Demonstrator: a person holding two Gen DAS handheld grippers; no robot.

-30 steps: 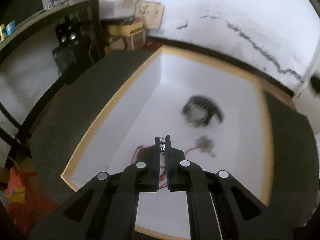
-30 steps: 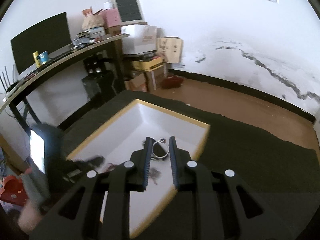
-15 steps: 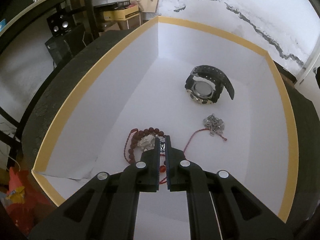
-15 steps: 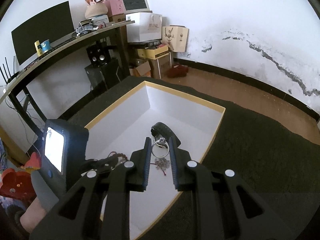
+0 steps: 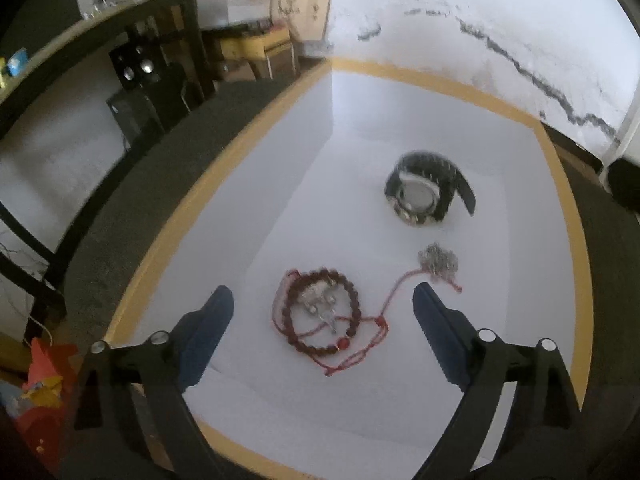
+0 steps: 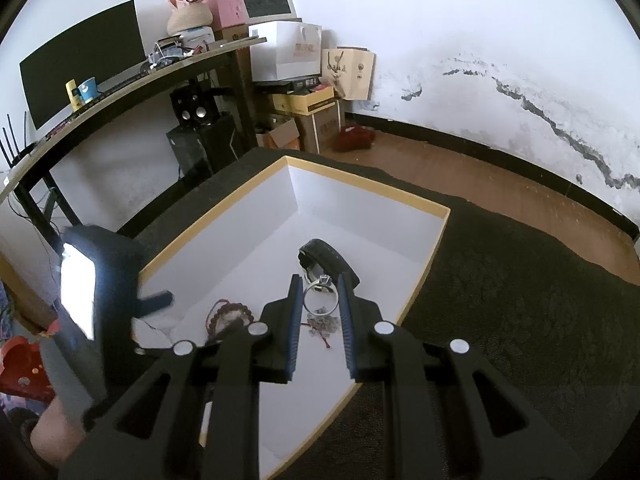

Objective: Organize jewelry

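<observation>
A white box with a yellow rim (image 5: 168, 240) holds the jewelry. My left gripper (image 5: 320, 292) hangs low over the box floor and its jaws are opening wide. Between them, untouched, lie a dark red bead bracelet (image 5: 356, 308), a silver piece (image 5: 320, 308) on top of it and a red cord (image 5: 384, 308). Further in are a silver chain cluster (image 5: 438, 262) and a black watch (image 5: 424, 192). My right gripper (image 6: 319, 280) hovers above the box (image 6: 360, 182), shut on a silver ring (image 6: 316, 312). The watch (image 6: 324, 254) lies just beyond it.
The box rests on a dark carpet-like tabletop (image 6: 500, 300). A desk with a monitor (image 6: 80, 60) stands at the left, and cartons (image 6: 304, 108) are stacked by the wall. A person's hand (image 6: 52, 428) holds the left gripper's body (image 6: 100, 280) at the box's near left corner.
The left jaws went from shut on the silver piece to wide open, and that piece now lies on the bead bracelet. The right gripper sank a little toward the box, still holding the ring.
</observation>
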